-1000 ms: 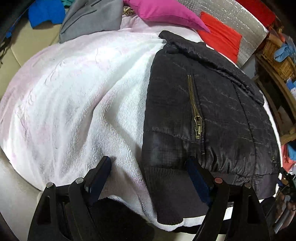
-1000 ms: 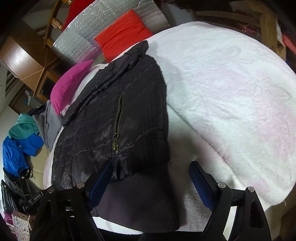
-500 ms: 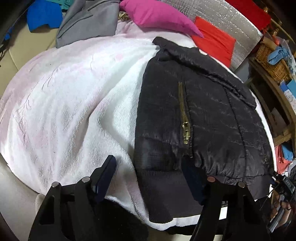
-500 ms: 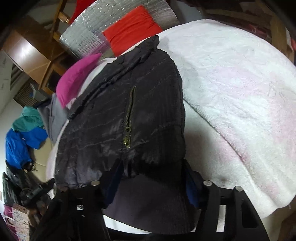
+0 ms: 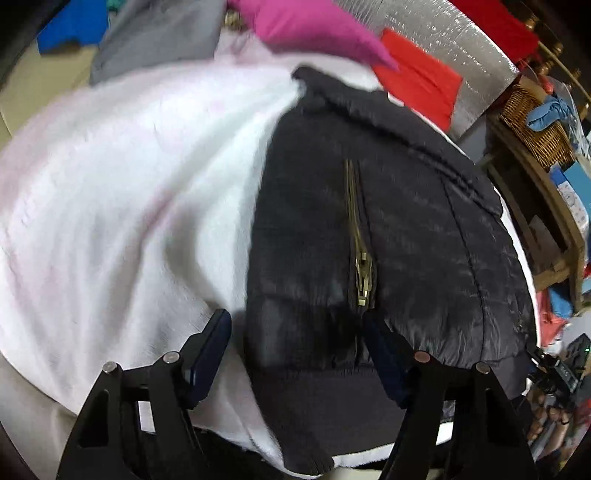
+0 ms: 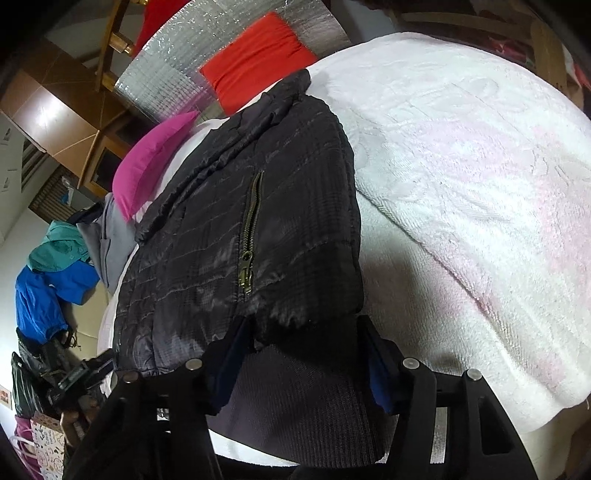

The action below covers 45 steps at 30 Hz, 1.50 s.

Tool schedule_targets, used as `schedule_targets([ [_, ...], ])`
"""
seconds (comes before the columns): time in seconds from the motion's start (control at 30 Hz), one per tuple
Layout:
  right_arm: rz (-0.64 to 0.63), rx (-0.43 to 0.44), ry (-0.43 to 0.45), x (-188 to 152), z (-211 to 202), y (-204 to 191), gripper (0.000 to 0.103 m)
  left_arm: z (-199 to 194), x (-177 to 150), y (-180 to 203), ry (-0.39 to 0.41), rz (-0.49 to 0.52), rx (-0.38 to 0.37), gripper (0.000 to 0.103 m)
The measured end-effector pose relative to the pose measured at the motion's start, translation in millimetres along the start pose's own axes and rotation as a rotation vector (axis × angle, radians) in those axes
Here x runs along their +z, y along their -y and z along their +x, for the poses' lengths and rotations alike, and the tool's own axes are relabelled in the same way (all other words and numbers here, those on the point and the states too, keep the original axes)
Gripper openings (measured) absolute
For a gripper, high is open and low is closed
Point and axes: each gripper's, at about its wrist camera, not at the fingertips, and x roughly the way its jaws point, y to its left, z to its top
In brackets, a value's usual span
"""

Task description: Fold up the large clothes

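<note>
Jaws: both wide apart, holding nothing, straddling the hem (image 6: 295, 398) of the jacket (image 5: 369, 229).
Progress: jacket folded lengthwise; crosswise fold remains.

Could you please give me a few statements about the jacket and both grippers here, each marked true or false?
1. The black jacket lies on a white towel. True.
2. The brass zipper on the jacket is a bright red plastic one. False: it is brass-coloured metal.
3. The left gripper is open, its fingers either side of the jacket's ribbed hem. True.
4. The right gripper is far from the jacket, over bare towel. False: its fingers straddle the ribbed hem.
5. A pink cushion lies beyond the jacket's collar. True.
</note>
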Motion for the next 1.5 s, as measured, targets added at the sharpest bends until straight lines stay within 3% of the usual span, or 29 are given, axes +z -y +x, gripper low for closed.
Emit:
schedule_targets([
  [0.07, -0.001, 0.004, -0.001, -0.5, -0.1, 0.6, 0.063, -2.5, -3.2, 1.6, 0.008, 0.001, -0.032, 0.064],
  [0.27, -0.002, 0.008, -0.001, -0.4, 0.5, 0.1, 0.064, -2.7, -8.2, -7.6, -0.017, -0.021, -0.075, 0.063],
  [0.47, -0.003, 0.016, -0.004, -0.6, 1.2, 0.2, 0.063, -1.6, -9.8, -5.1, -0.027, -0.006, -0.063, 0.062],
  [0.5, -0.008, 0.014, -0.007, -0.3, 1.5, -0.4, 0.062, -2.8, -10.5, -2.6, -0.020, 0.008, -0.047, 0.052],
  [0.53, -0.013, 0.008, -0.012, 0.0, 2.2, -1.1, 0.060, -1.6, -10.1, 0.5, -0.016, 0.017, -0.031, 0.042],
  [0.6, -0.017, -0.015, -0.023, -0.2, 4.0, -1.4, 0.044, -4.6, -10.3, 1.0, -0.008, 0.028, -0.018, 0.024],
  [0.63, -0.015, -0.014, -0.030, 0.2, 4.6, -0.9, 0.043, -5.2, -9.3, 0.8, -0.008, 0.030, -0.019, 0.021],
  [0.8, -0.039, 0.007, -0.041, 2.4, -0.6, -8.0, 0.016, -19.3, -6.5, 9.2, 0.031, 0.060, -0.027, 0.017],
  [1.0, -0.045, 0.117, 0.025, 3.8, -41.0, -25.4, 0.012, -53.0, -11.9, 12.0, 0.103, 0.064, -0.075, 0.016],
  [1.07, -0.038, 0.108, 0.017, -1.2, -42.5, -23.1, 0.012, -51.7, -16.3, 7.4, 0.094, 0.057, -0.070, 0.017],
  [1.17, 0.020, 0.058, -0.032, -2.2, -23.1, -4.7, 0.020, -33.0, -18.0, -2.8, 0.048, 0.007, -0.047, 0.022],
  [1.23, 0.079, 0.055, -0.020, -1.2, -15.1, 6.2, 0.035, -26.6, -16.6, -3.3, 0.028, -0.035, -0.050, 0.024],
  [1.3, 0.088, 0.074, 0.018, 2.6, -17.5, 7.6, 0.071, -29.3, -15.5, -2.1, 0.043, -0.033, -0.057, 0.031],
  [1.33, 0.081, 0.070, 0.037, 5.0, -18.7, 5.6, 0.075, -29.6, -15.5, -1.2, 0.048, -0.026, -0.066, 0.039],
  [1.4, 0.061, 0.059, 0.021, 9.4, -14.7, 2.4, 0.075, -28.4, -17.9, -0.4, 0.041, -0.017, -0.074, 0.050],
  [1.47, 0.049, 0.057, -0.024, 11.6, -5.3, 0.0, 0.072, -23.7, -20.0, 2.1, 0.039, -0.002, -0.050, 0.050],
  [1.5, 0.037, 0.054, -0.052, 11.3, 0.5, -2.2, 0.060, -21.1, -21.3, 3.6, 0.037, 0.007, -0.034, 0.050],
])
